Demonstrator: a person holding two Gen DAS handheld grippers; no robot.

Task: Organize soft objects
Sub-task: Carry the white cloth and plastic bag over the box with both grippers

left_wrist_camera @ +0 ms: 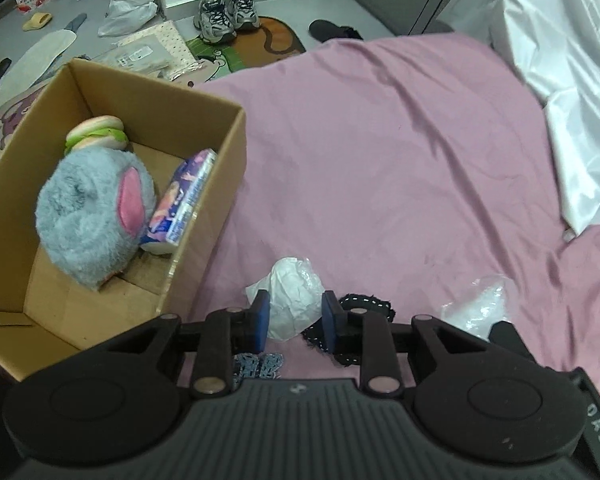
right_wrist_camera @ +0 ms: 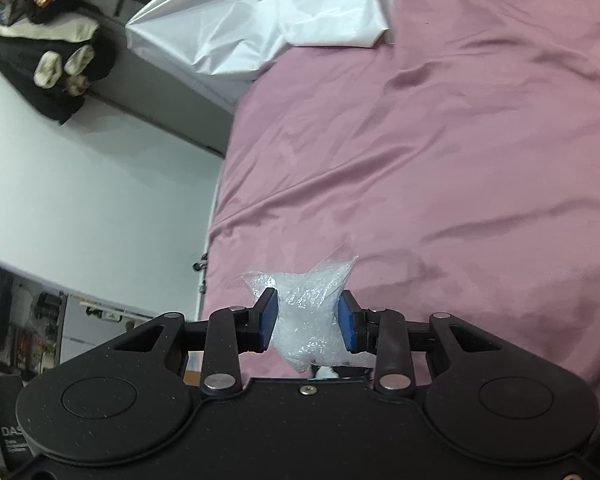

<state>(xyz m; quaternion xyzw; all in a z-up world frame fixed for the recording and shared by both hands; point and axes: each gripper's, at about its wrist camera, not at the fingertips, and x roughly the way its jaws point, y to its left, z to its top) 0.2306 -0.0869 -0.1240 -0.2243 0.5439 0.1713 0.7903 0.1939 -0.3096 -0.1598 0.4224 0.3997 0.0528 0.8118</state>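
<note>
- Cardboard box (left_wrist_camera: 236,148), open-topped, brown, sits left on the pink bedsheet (left_wrist_camera: 380,160); it holds a fluffy grey plush with pink ear (left_wrist_camera: 88,216), a pink-and-green burger-shaped squishy (left_wrist_camera: 96,132) and a purple printed tissue pack (left_wrist_camera: 184,196).
- Left gripper (left_wrist_camera: 294,318) is clamped on a crumpled white plastic-wrapped bundle (left_wrist_camera: 292,292), just right of the box; carry it clear over the rim, then release low.
- Right gripper (right_wrist_camera: 308,320) pinches a clear crinkly plastic bag (right_wrist_camera: 304,308) above the sheet; keep the squeeze firm, since it is slippery.
</note>
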